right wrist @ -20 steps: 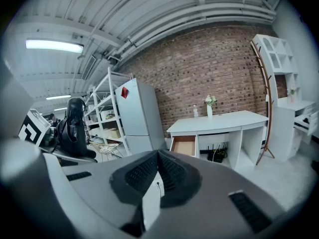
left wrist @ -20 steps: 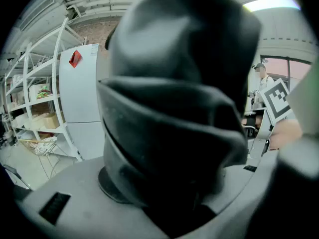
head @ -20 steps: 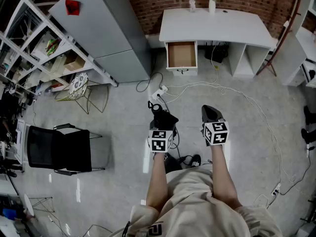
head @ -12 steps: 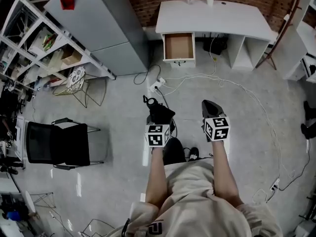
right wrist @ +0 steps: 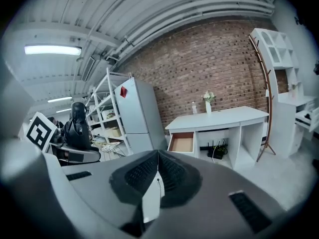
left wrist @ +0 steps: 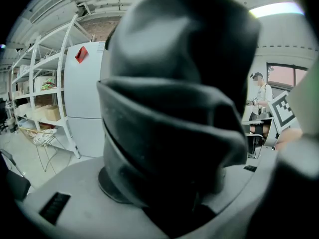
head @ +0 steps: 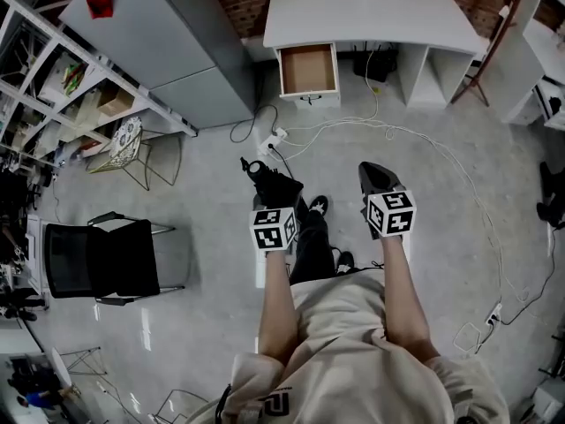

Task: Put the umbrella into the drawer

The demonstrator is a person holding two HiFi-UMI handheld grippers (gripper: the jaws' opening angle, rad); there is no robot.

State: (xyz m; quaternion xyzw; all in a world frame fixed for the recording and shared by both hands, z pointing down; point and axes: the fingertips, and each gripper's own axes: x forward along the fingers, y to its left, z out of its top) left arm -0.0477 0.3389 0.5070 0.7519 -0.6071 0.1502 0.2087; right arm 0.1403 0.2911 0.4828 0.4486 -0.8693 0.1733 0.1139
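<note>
The drawer [head: 307, 69] in the white desk [head: 371, 20] stands pulled out, and its brown bottom shows plain from wall to wall. On the desk top, in the right gripper view, a vase [right wrist: 208, 103] with pale flowers stands just beside a small bottle [right wrist: 194, 107]. The open compartments under the desk hold dark plugs and cables [right wrist: 217, 151]. At the left, a white shelf rack [head: 62, 78] carries cardboard boxes and loose items too small to tell apart. The umbrella [head: 265, 182] is black and folded, held up in the air over the floor [head: 177, 201], well apart from the drawer. The left gripper [head: 272, 193] is clamped on it, its jaws spread wide around the bundled fabric, which fills most of the left gripper view. In the right gripper view the umbrella stands roughly upright out of that gripper. From the head view its long axis leans forward and a little to the left, with its far end towards the grey cabinet [head: 168, 51] rather than straight at the drawer. The right gripper [head: 375, 175] hangs level with the left one, its jaws closed pad to pad on nothing.
</note>
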